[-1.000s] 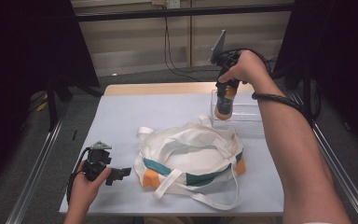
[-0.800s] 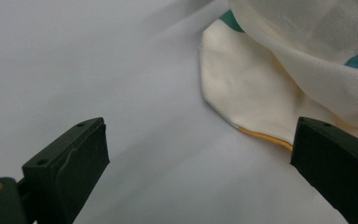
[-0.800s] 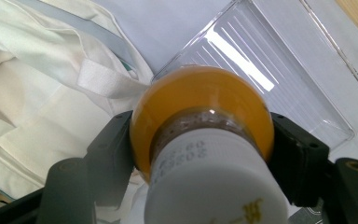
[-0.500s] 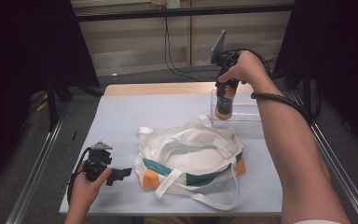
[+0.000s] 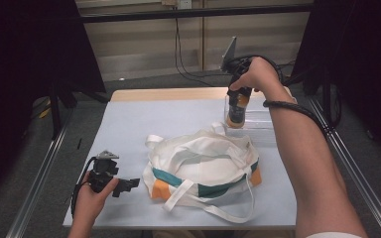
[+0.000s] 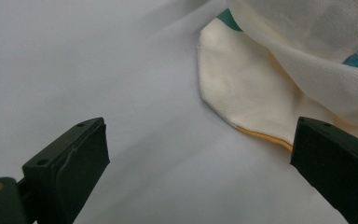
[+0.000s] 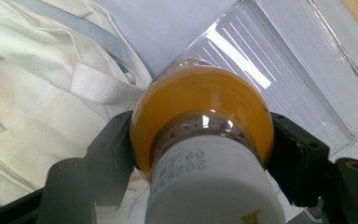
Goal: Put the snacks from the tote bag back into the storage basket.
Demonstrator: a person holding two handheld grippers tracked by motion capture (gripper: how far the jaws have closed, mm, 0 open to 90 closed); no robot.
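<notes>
My right gripper [image 5: 239, 101] is shut on the neck of an orange juice bottle [image 5: 237, 113] with a white cap, held upright at the left end of a clear plastic tray [image 5: 265, 123] at the table's far right. In the right gripper view the black jaws clamp the bottle [image 7: 200, 112] from both sides, with the tray [image 7: 303, 79] beneath. A cream tote bag [image 5: 203, 163] with teal and orange panels lies flat mid-table. My left gripper [image 5: 128, 184] rests low at the front left, open, its jaws wide apart and pointing at the bag's corner [image 6: 256, 93] with nothing between them.
A pale sheet [image 5: 154, 119] covers the table, with a wooden edge [image 5: 168, 94] at the far side. The bag's loose handles [image 5: 218, 210] trail toward the front edge. Metal rails [image 5: 39, 173] run along both sides, and cables [image 5: 183, 54] hang behind.
</notes>
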